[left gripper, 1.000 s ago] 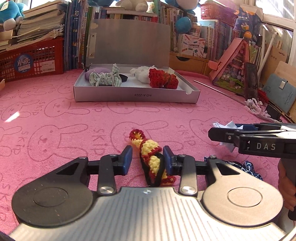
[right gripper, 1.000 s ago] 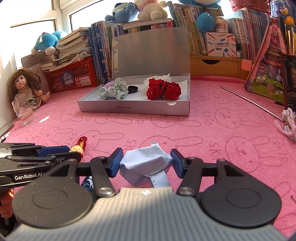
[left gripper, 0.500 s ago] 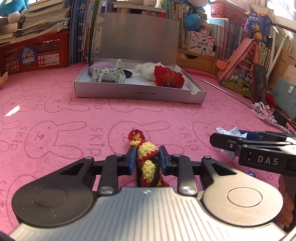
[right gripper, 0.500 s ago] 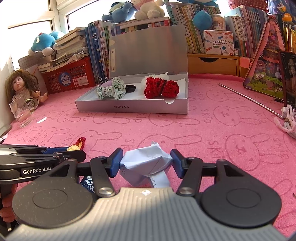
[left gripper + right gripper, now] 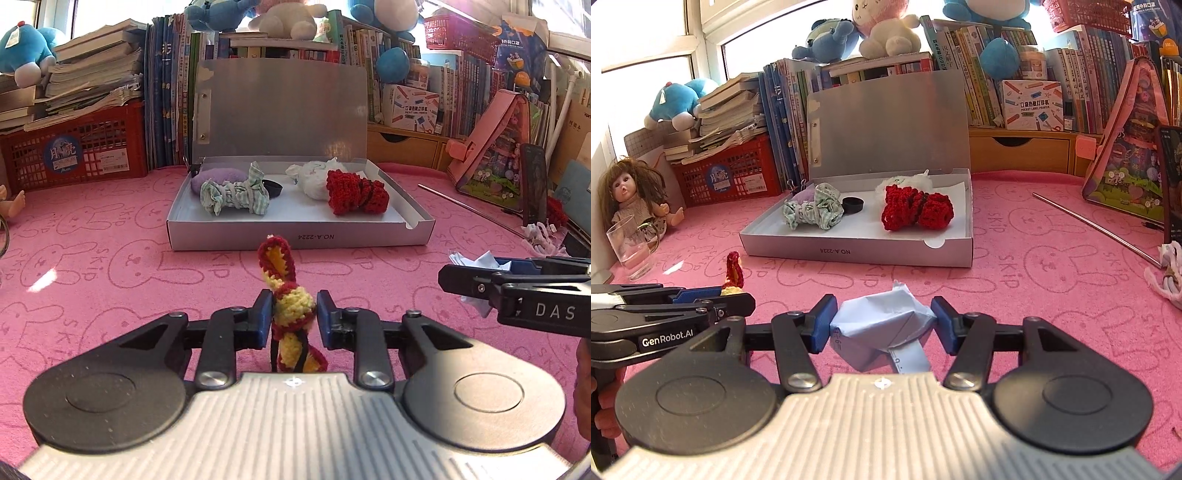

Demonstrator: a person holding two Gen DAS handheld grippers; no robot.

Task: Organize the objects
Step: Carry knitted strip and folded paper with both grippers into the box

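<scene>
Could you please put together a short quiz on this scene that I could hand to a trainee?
1. True or false: the left gripper has its jaws shut on the yellow and red crochet piece.
2. What does the right gripper hold? A) the black cap B) the crumpled paper C) the glass
3. Fill in: the red knitted bundle lies inside the open grey ____.

Key:
1. True; the pads press it on both sides.
2. B.
3. Box; the green striped cloth bundle lies in it too.
</scene>
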